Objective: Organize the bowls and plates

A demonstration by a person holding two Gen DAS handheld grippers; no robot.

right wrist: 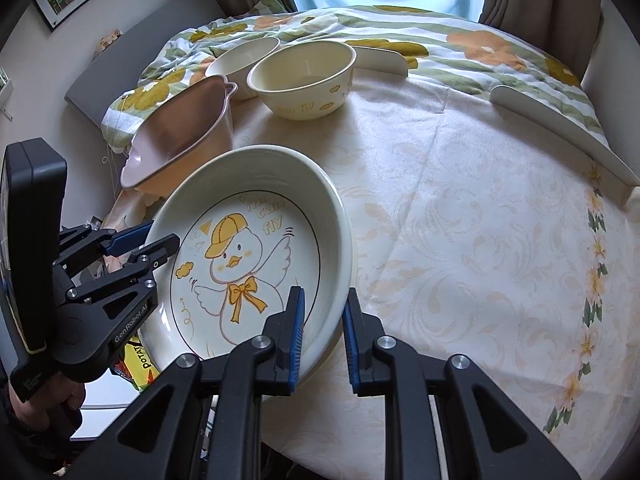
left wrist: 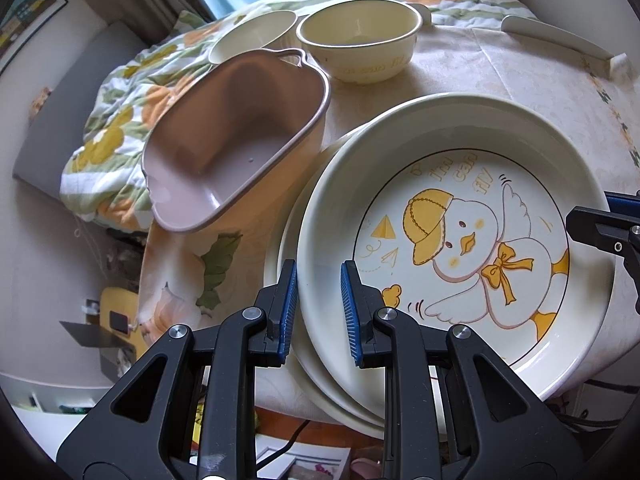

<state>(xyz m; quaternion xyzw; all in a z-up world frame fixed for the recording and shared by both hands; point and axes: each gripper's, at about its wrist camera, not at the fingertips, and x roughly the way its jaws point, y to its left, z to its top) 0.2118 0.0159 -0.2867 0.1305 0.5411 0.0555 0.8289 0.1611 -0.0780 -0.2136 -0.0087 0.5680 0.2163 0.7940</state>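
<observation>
A cream deep plate with a duck drawing point(left wrist: 460, 240) point(right wrist: 248, 264) lies on top of another cream plate point(left wrist: 288, 240) at the table's near left edge. My left gripper point(left wrist: 319, 312) point(right wrist: 138, 242) is open, its fingers straddling the top plate's left rim. My right gripper point(right wrist: 323, 336) is open, its fingers on either side of the plate's right rim; it shows at the left wrist view's right edge point(left wrist: 608, 232). A pink rectangular basin point(left wrist: 236, 140) point(right wrist: 180, 132) stands behind the plates. A cream bowl point(left wrist: 360, 44) point(right wrist: 304, 80) and a second cream bowl point(left wrist: 252, 36) point(right wrist: 244, 58) stand farther back.
The round table point(right wrist: 480, 220) has a cream patterned cloth. Two white chair backs point(right wrist: 560, 132) point(right wrist: 380, 60) rise at its far side. A floral quilt point(right wrist: 400, 28) lies beyond. The table edge drops off left of the plates.
</observation>
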